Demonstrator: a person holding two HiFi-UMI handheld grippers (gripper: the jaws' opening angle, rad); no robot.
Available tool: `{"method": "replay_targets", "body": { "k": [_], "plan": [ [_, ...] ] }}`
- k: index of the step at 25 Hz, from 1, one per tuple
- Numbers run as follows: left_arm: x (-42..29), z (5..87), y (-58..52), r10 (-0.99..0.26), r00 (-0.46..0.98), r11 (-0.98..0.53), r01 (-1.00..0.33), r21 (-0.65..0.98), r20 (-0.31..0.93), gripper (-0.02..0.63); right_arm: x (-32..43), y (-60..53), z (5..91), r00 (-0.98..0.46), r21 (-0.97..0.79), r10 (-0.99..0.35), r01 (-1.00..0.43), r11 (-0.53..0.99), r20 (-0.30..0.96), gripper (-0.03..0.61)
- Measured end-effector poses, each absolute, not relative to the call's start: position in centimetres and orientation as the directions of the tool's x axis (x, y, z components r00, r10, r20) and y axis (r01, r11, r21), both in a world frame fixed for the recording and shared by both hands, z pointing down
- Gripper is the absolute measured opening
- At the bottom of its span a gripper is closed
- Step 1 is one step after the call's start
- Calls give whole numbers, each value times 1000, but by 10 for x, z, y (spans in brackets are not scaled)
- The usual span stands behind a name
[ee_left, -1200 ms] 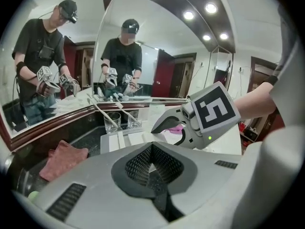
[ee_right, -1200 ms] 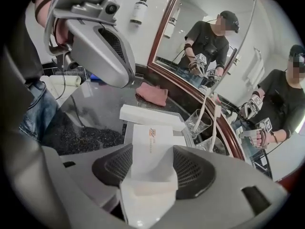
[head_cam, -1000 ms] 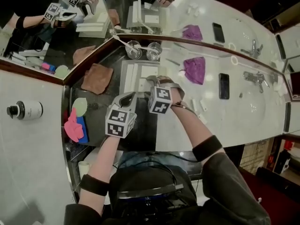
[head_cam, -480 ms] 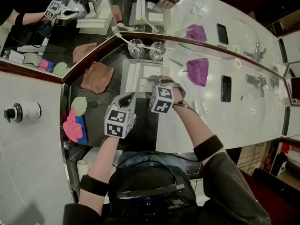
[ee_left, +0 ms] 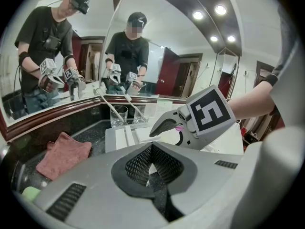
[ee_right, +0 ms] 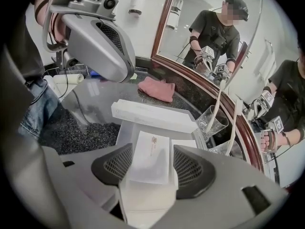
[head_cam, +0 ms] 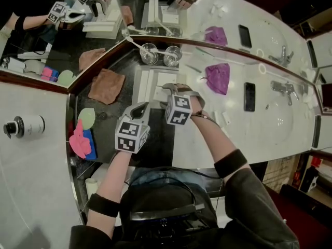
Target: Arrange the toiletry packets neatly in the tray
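Observation:
A white tray [ee_right: 125, 128] sits on the dark counter with long white boxes [ee_right: 152, 114] along its far side. A flat white toiletry packet [ee_right: 148, 149] lies in the tray between the jaws of my right gripper [ee_right: 151, 163]. Those jaws have just been opening and stand wide, no longer pressing on the packet. A second white packet [ee_right: 188, 144] lies beside it. In the head view my right gripper [head_cam: 168, 91] points down into the tray [head_cam: 141, 84]. My left gripper [head_cam: 140, 109] hovers just left of it, shut and empty, its pads meeting [ee_left: 152, 163].
Two glasses [head_cam: 149, 53] holding toothbrushes stand behind the tray against the mirror. A brown cloth [head_cam: 106, 85] lies to the left, with pink, blue and green sponges [head_cam: 83, 139] nearer. A purple cloth [head_cam: 217, 78], phone [head_cam: 249, 96], small packets [head_cam: 224, 119] and tap [head_cam: 282, 87] are to the right.

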State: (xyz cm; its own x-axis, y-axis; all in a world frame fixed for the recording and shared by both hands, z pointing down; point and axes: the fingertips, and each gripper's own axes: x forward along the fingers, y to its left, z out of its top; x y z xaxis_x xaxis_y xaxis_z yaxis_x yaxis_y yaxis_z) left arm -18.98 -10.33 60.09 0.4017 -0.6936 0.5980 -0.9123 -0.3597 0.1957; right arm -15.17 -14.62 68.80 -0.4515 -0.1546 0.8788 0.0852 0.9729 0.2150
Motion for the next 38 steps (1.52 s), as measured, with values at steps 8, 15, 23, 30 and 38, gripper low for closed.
{"method": "replay_targets", "body": {
  "k": [8, 15, 23, 30, 38],
  "plan": [
    [-189, 588, -98, -710, 389, -346, -919, 190, 588, 2, -148, -143, 654, -505, 267, -216, 31, 963, 836, 131],
    [-175, 566, -81, -728, 373, -332, -926, 181, 576, 2, -122, -121, 600, -598, 236, -256, -114, 965, 760, 21],
    [-135, 545, -55, -748, 368, -336, -928, 164, 552, 2, -68, -75, 564, -685, 66, -262, -299, 952, 680, 17],
    [-104, 532, -32, -750, 398, -361, -916, 176, 528, 0, -10, -50, 545, -705, -58, -334, -469, 882, 626, 17],
    [-82, 529, -15, -740, 417, -395, -904, 162, 528, 2, 31, -34, 549, -690, -111, -380, -553, 826, 616, 17]
  ]
}}
